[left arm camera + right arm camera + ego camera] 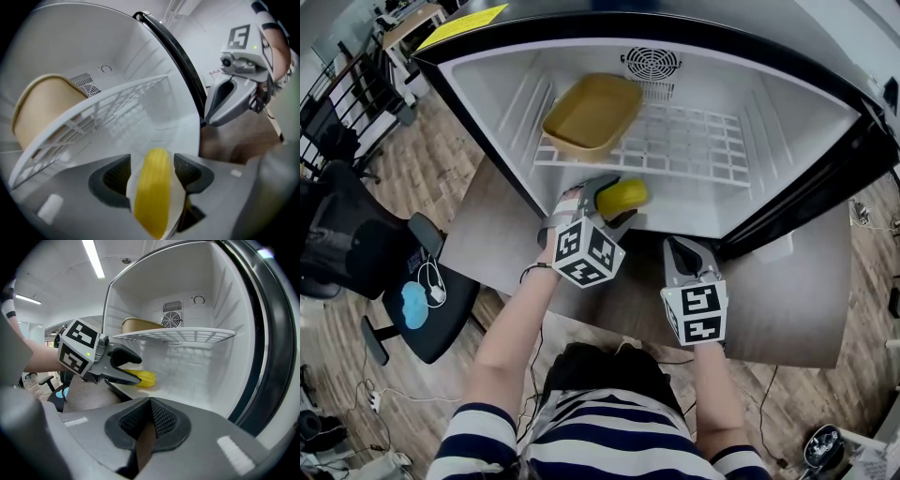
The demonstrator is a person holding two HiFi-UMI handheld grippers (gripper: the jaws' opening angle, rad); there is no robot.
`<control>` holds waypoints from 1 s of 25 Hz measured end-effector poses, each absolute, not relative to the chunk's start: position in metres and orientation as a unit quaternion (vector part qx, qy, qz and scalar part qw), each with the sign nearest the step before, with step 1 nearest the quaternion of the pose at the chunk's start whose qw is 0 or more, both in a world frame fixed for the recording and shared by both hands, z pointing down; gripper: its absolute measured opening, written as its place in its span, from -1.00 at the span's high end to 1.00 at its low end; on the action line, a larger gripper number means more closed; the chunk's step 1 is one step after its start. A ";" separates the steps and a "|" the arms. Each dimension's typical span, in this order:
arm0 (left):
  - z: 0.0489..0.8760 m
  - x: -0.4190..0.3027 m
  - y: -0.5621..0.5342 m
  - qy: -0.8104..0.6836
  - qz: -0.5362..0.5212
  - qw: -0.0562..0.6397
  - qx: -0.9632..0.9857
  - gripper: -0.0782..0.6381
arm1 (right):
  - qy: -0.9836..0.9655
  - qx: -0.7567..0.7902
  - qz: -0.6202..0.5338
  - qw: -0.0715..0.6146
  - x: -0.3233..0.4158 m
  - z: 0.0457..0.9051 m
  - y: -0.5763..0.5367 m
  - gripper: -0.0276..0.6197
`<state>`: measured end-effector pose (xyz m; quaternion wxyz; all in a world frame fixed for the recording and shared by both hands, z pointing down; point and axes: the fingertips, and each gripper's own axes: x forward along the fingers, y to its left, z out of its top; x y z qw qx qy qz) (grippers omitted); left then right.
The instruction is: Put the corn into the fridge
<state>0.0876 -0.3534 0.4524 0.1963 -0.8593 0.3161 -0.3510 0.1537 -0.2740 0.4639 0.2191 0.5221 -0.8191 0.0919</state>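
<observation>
Yellow corn cob (628, 195) was clamped between left gripper (137, 370) jaws, just inside white open fridge (787, 127), near edge, below wire shelf (694, 141); release remained. Right gripper (150, 417) closed, empty, outside.

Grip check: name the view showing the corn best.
The left gripper view: the corn sits centre frame, clamped in the left gripper. The head view shows it partly hidden by that gripper; the right gripper view, small and side-on.

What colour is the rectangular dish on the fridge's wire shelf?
Mustard-yellow rectangular dish; head view shows it best.
</observation>
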 end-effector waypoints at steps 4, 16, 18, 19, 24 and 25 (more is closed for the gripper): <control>0.427 0.081 -0.344 0.351 -0.295 0.182 -0.870 0.78 | -0.818 0.525 0.091 0.217 0.154 0.461 -0.272 0.94; 0.376 0.030 -0.302 0.493 -0.113 0.031 -0.862 0.78 | -0.810 0.544 0.092 0.199 0.157 0.446 -0.262 0.94; 0.377 0.019 -0.295 0.506 -0.101 0.001 -0.857 0.78 | -0.807 0.551 0.095 0.191 0.159 0.441 -0.259 0.94; 0.378 0.015 -0.292 0.509 -0.096 -0.010 -0.855 0.78 | -0.806 0.553 0.095 0.188 0.160 0.438 -0.258 0.94; 0.378 -0.004 -0.274 0.531 -0.100 -0.026 -0.841 0.78 | -0.803 0.562 0.095 0.175 0.162 0.428 -0.252 0.94; 0.380 -0.006 -0.270 0.535 -0.103 -0.028 -0.838 0.78 | -0.803 0.563 0.095 0.172 0.162 0.425 -0.251 0.94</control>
